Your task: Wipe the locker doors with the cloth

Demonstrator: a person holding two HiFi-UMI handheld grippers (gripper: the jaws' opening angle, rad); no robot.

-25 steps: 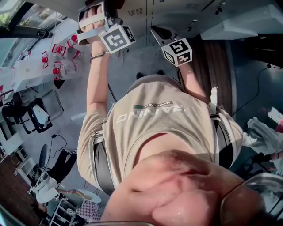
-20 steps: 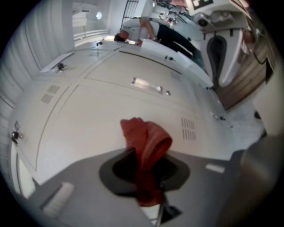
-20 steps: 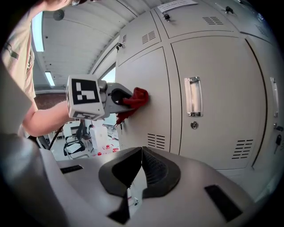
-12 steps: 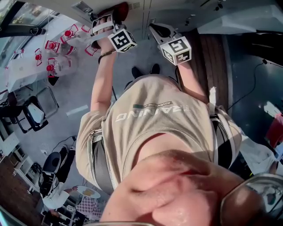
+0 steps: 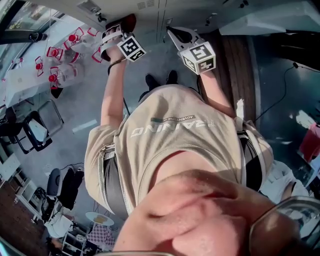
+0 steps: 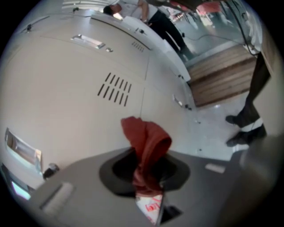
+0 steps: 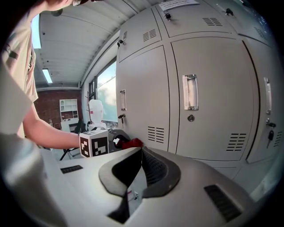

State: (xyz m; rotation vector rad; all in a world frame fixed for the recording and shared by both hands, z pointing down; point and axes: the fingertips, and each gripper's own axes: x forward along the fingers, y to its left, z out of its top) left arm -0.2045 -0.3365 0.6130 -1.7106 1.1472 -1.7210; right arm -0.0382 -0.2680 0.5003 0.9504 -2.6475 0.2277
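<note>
Lockers (image 7: 208,88), left gripper (image 6: 144,177) clamps cloth (image 6: 146,137), TRAINING shirt (image 5: 175,135)

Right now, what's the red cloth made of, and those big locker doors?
The cloth looks like soft fabric, matte red: it bunches and folds. The locker doors look like painted metal, probably, smooth pale grey with stamped vent slots.

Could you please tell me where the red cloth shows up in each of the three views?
Head view: red cloth at the top, left of centre, by the locker doors.
Left gripper view: centre, clamped in the left tongs.
Right gripper view: small red patch left of centre, beside the left marker cube.
Shared landmark: the locker doors' vent slots.
</note>
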